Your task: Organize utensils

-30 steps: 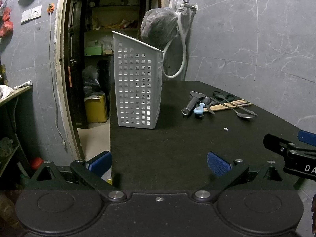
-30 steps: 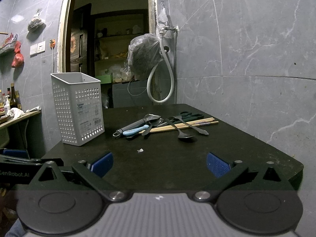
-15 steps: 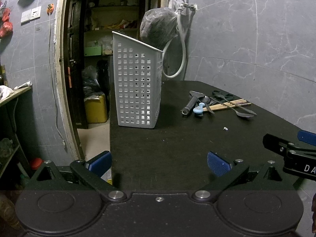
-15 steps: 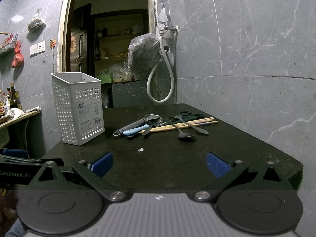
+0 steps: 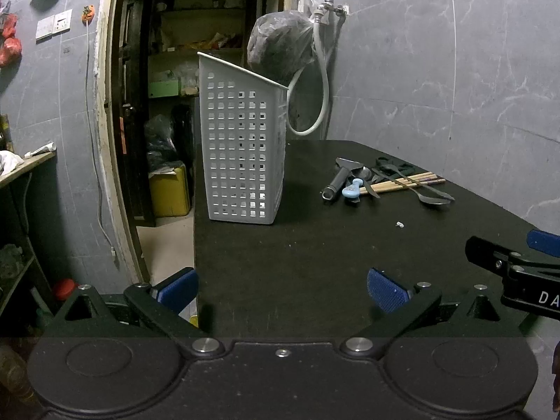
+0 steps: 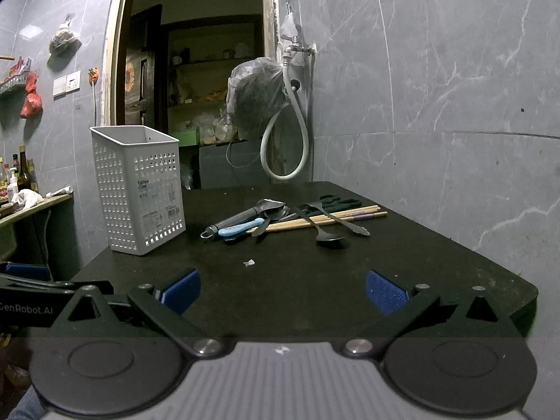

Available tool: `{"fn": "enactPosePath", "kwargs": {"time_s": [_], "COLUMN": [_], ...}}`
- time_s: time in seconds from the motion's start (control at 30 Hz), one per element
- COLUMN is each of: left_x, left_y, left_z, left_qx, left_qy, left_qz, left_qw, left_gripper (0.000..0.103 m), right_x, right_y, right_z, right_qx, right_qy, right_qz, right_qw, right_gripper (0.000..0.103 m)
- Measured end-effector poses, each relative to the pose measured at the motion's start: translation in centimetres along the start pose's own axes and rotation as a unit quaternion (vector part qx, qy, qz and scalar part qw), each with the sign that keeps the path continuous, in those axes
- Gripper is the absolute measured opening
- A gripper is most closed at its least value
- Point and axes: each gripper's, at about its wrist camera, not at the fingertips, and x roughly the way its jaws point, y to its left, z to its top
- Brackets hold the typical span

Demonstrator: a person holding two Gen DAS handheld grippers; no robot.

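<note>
Along the bottom of both wrist views I have each hand-held gripper spread wide and empty: the left hand-held gripper [image 5: 281,288] low over the near edge of the black desk [image 5: 315,262], the right hand-held gripper [image 6: 281,288] beside it. Nothing is sorted yet, I judge. At centre right of the right view the utensils [image 6: 290,218] lie heaped together, chopsticks [image 6: 315,222] under a spoon [image 6: 327,236], well apart from my fingers. At centre left stands the white basket [image 6: 140,189], upright and open-topped to receive them; its label seems to read "Fablaw Case". "GenRobot.AI" shows on the left tool
</note>
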Motion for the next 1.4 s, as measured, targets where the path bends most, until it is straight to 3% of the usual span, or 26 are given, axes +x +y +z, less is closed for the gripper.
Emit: {"fn": "enactPosePath", "kwargs": {"time_s": [1.2,1.4], "left_x": [0.4,0.0], "left_y": [0.2,1.5], "left_z": [0.2,1.6], "left_qx": [-0.001,0.003], "left_qy": [0.007,-0.026], "left_qz": [-0.001,0.019], "left_qw": [1.0000,0.9995], "left_gripper": [0.102,0.102], "right_x": [0.3,0.8], "right_y": [-0.1,-0.3], "right_z": [-0.3,-0.2], "right_qx": [0.000,0.005], "right_qy": [0.007,0.007], "right_qz": [-0.001,-0.001], "right_qw": [1.000,1.000], "right_gripper": [0.103,0.103]}}
